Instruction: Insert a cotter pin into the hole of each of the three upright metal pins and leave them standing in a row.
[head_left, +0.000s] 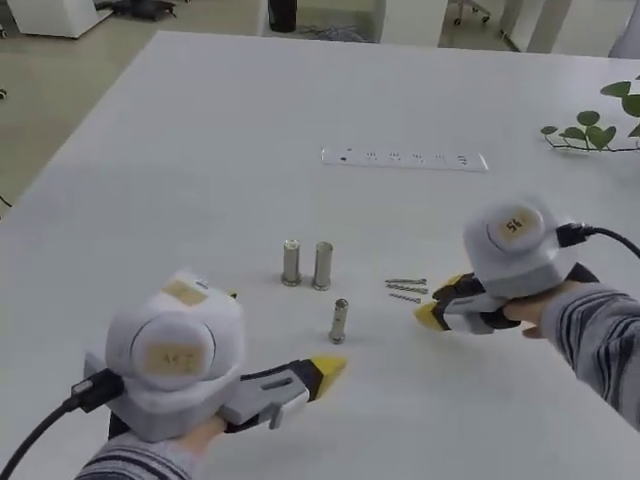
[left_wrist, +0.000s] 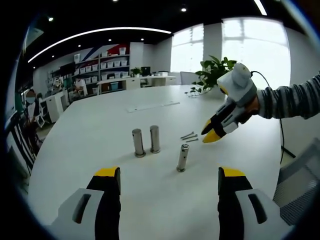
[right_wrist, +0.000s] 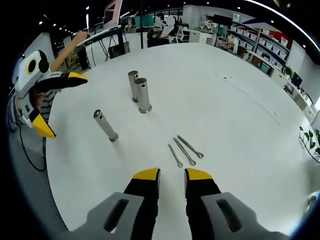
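Three metal pins stand upright on the white table (head_left: 200, 150): two side by side (head_left: 291, 262) (head_left: 322, 265) and a third (head_left: 339, 320) nearer me. Three cotter pins (head_left: 405, 289) lie loose to their right. My left gripper (head_left: 281, 330) is wide open and holds nothing. It sits near the front edge, and the third pin (left_wrist: 183, 157) stands ahead of its jaws. My right gripper (head_left: 428, 313) rests just right of the cotter pins (right_wrist: 184, 150), its jaws a narrow gap apart with nothing between them. The pair of pins (right_wrist: 142, 95) stands farther off.
A white power strip (head_left: 405, 158) lies farther back on the table. A leafy plant (head_left: 600, 125) sits at the table's right edge. Bare table surrounds the pins on all sides.
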